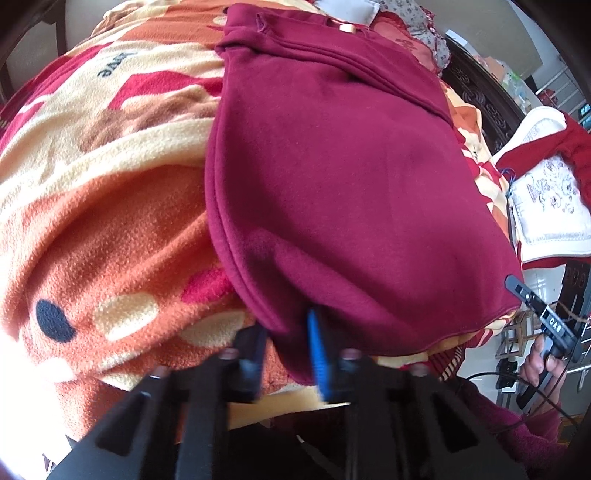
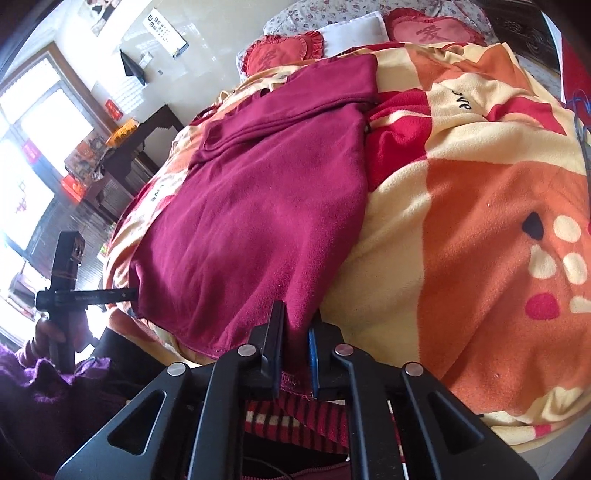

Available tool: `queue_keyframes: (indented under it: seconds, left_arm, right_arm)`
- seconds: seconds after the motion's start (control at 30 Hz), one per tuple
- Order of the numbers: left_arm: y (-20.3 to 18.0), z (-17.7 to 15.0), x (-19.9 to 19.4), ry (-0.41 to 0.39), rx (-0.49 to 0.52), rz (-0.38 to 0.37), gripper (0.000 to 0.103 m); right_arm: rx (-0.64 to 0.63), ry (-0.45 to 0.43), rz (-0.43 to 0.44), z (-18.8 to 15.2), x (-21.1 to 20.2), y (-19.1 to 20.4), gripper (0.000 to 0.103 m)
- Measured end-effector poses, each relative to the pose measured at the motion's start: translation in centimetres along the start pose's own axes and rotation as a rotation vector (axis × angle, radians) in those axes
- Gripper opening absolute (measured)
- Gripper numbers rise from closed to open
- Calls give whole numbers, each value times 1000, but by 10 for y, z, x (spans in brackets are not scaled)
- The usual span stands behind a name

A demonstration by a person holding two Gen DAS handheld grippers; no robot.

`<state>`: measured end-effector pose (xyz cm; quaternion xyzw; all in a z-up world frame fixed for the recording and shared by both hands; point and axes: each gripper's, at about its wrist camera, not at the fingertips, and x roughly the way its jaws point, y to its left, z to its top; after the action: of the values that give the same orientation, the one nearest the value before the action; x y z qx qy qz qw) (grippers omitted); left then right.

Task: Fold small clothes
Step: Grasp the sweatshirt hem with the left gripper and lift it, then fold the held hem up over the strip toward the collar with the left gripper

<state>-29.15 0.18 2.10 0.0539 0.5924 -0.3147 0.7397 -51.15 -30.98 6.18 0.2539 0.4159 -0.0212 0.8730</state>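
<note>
A maroon sweatshirt (image 1: 332,177) lies spread on an orange, cream and red fleece blanket (image 1: 110,206) on a bed, with a sleeve folded across its far part. My left gripper (image 1: 286,332) is shut on the near left corner of its hem. In the right wrist view the sweatshirt (image 2: 258,206) runs away from me, and my right gripper (image 2: 295,325) is shut on its near right hem corner. The right gripper's tip also shows in the left wrist view (image 1: 517,288), at the hem's other corner. The left gripper shows in the right wrist view (image 2: 129,293) at the far hem corner.
Red heart-shaped cushions (image 2: 284,51) and a white pillow (image 2: 354,31) lie at the head of the bed. A dark wooden table (image 2: 136,147) stands beside the bed. A white embroidered cloth on red fabric (image 1: 546,192) lies to the right.
</note>
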Motion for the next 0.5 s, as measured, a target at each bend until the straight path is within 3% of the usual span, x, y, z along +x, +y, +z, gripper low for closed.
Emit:
queue_keyframes:
  seconds: [0.33, 0.5]
  left_arm:
    - [-21, 2, -49, -186, 122, 69, 8]
    - [-14, 18, -70, -260, 110, 72, 8]
  right_arm:
    - [-46, -97, 54, 28, -21, 24, 0]
    - [-54, -152, 70, 48, -27, 32, 0]
